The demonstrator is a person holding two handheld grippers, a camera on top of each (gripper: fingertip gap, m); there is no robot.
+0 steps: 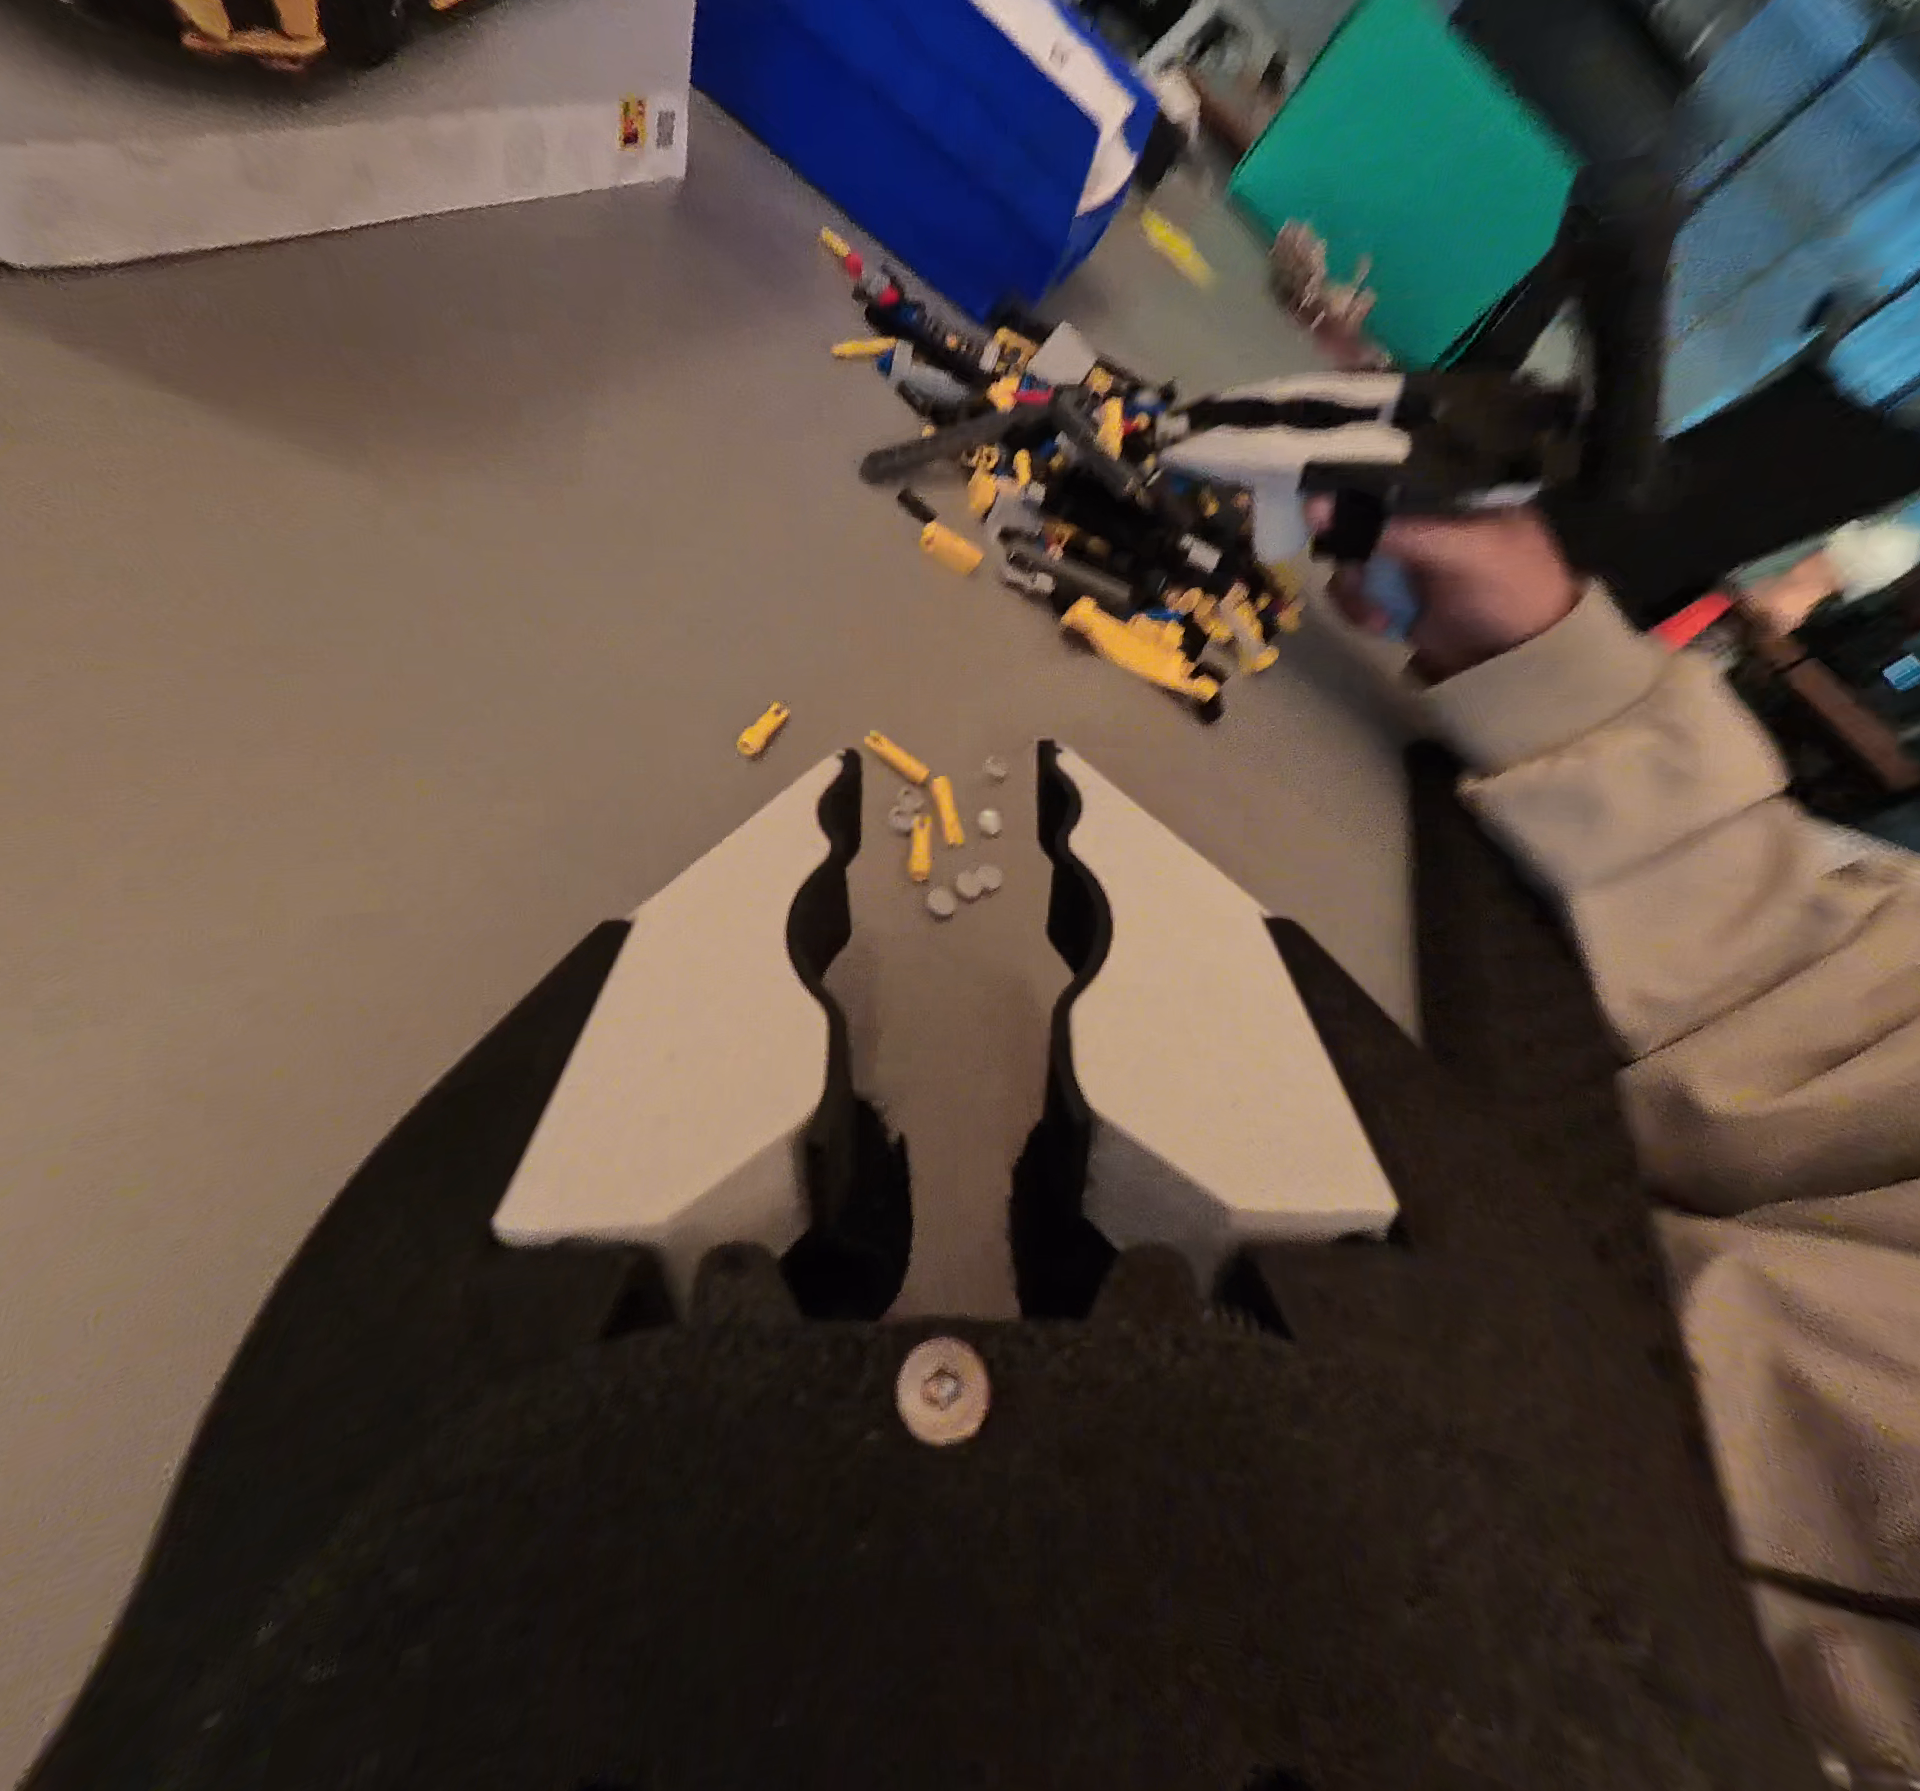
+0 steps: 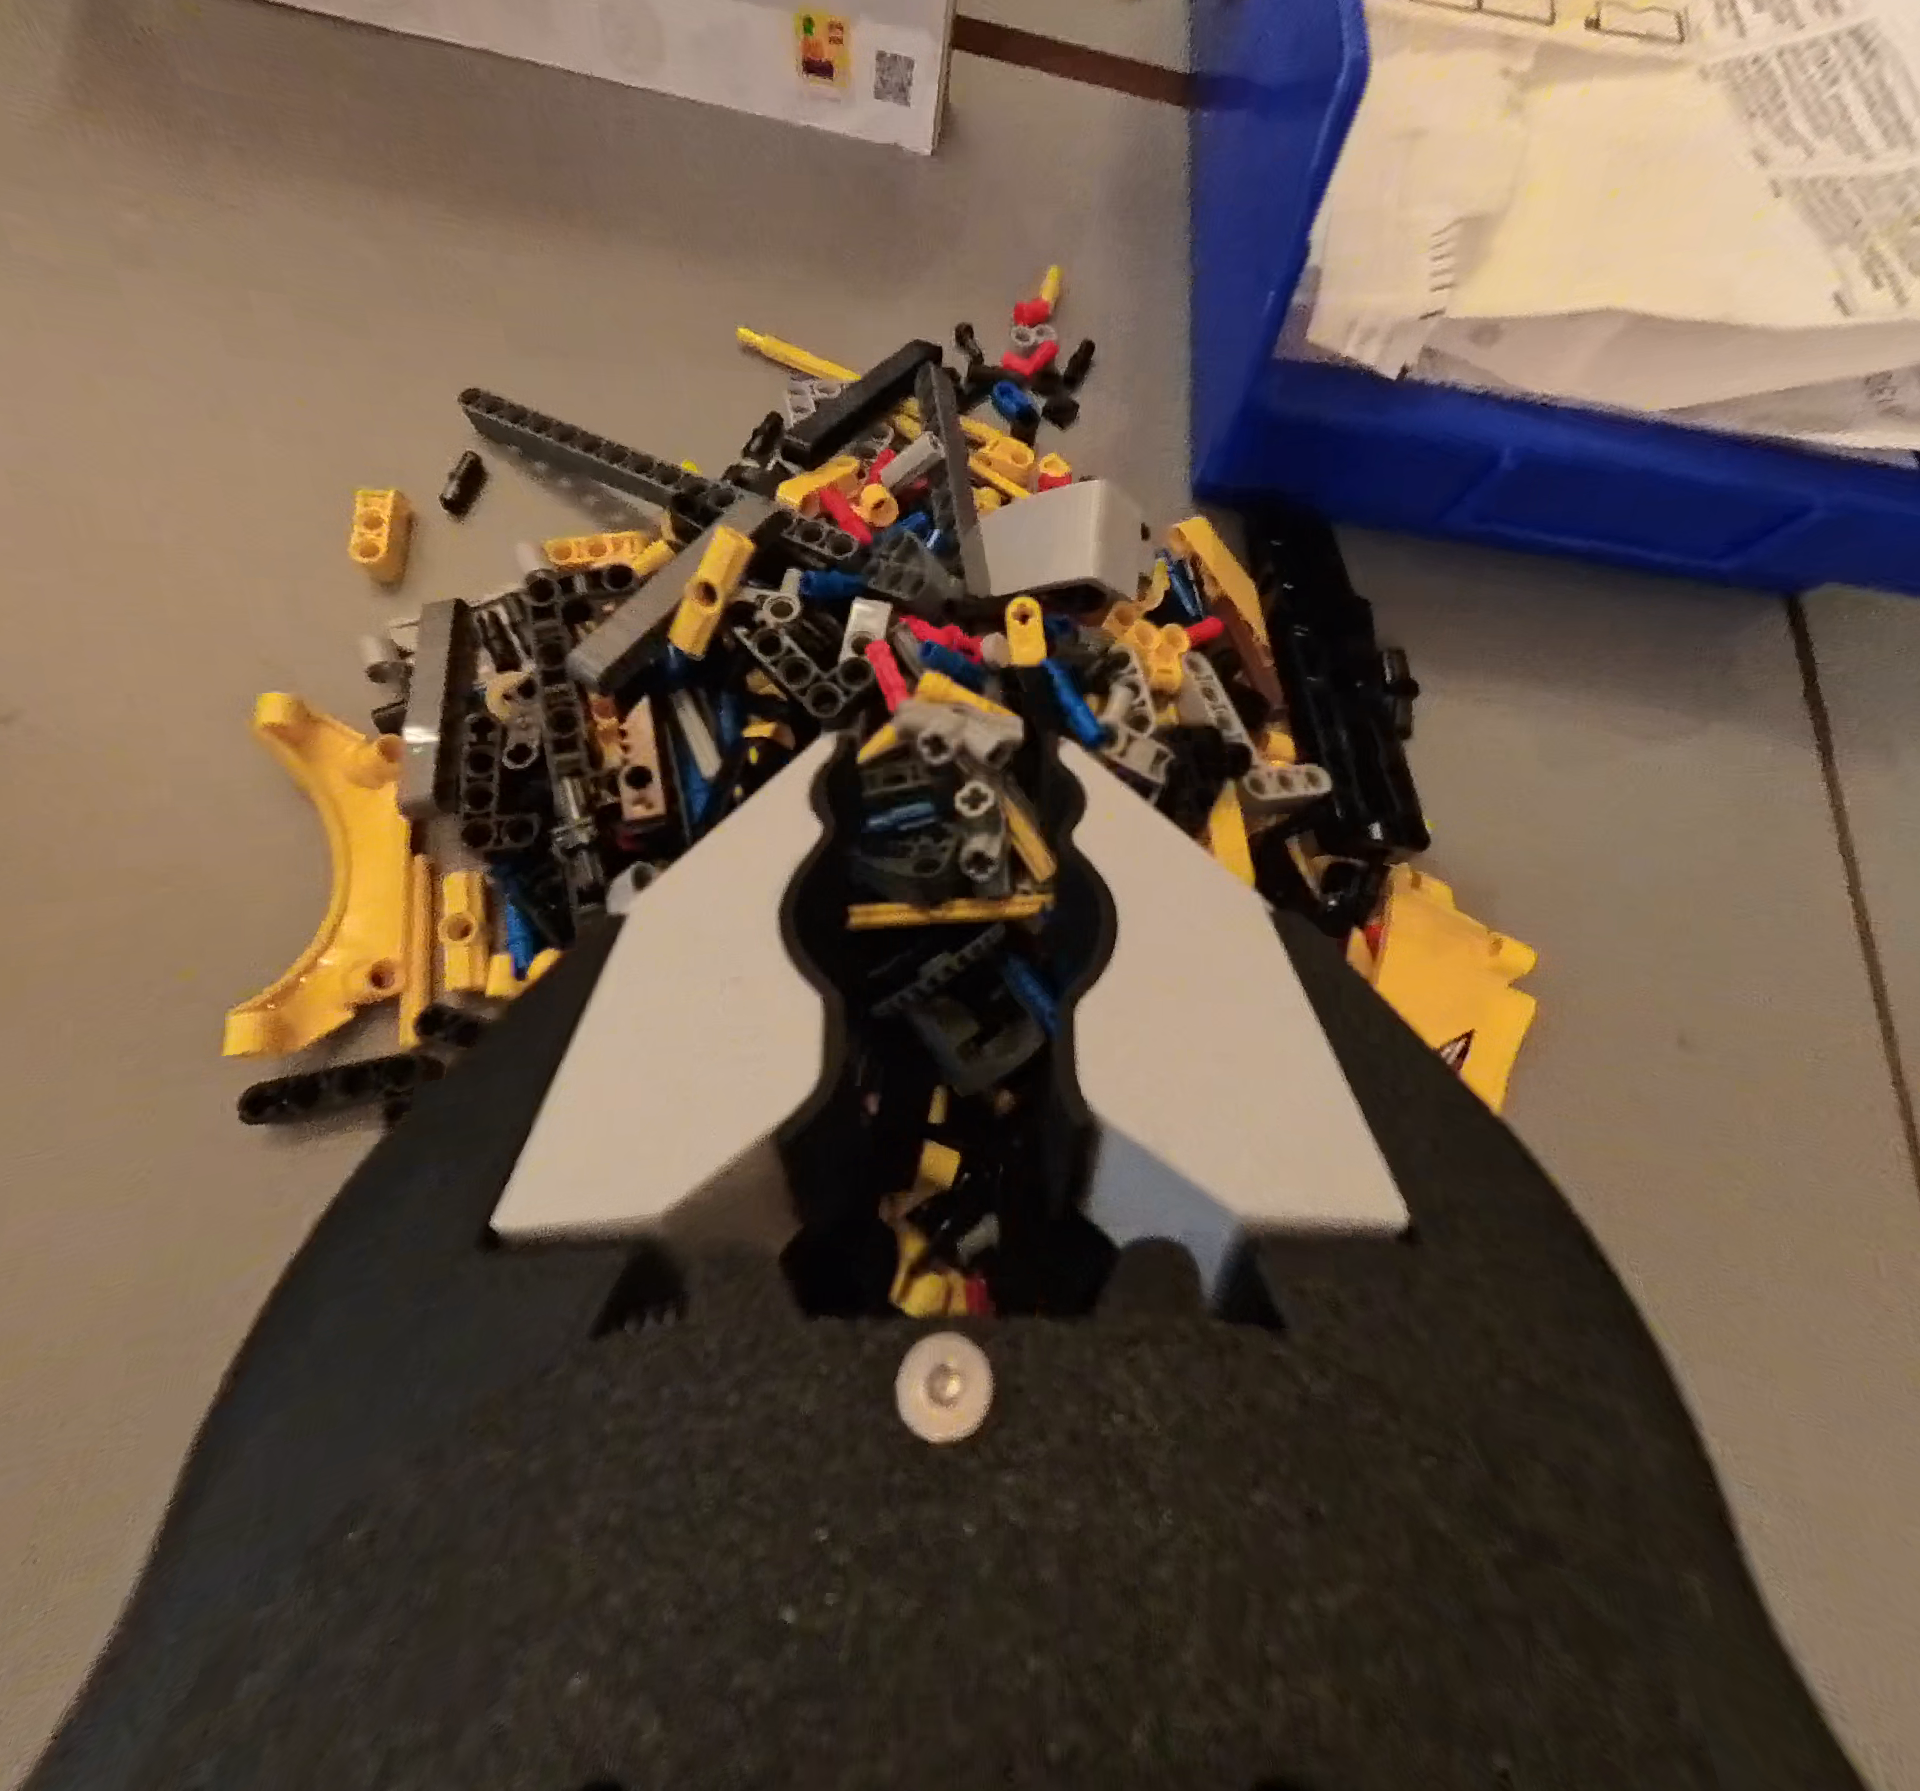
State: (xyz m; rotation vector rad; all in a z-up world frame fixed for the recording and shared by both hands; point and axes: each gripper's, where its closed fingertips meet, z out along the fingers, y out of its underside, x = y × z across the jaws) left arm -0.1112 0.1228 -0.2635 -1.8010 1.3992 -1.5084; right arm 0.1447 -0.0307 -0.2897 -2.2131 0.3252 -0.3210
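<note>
My left gripper [image 1: 948,754] is open and empty above the grey table. Between and just beyond its fingertips lies a small group of yellow pins [image 1: 940,806] and grey round studs [image 1: 966,884]. One more yellow connector [image 1: 764,729] lies to the left of the tips. My right gripper [image 2: 945,739] is open and hangs low over a heap of building-toy parts [image 2: 831,619]: black and grey beams, yellow panels, red and blue pins. A grey connector [image 2: 956,733] lies right between its tips. The right gripper also shows in the left wrist view [image 1: 1299,437], held by a hand over the heap [image 1: 1091,494].
A blue bin [image 2: 1278,287] with folded paper sheets [image 2: 1662,183] stands at the back right, also in the left wrist view [image 1: 904,79]. A white toy box [image 1: 343,162] lies at the back left. A beige sleeve [image 1: 1714,962] is at the right. A green board [image 1: 1403,172] stands beyond the table. My hands' fingertips stand some 30 cm from each other.
</note>
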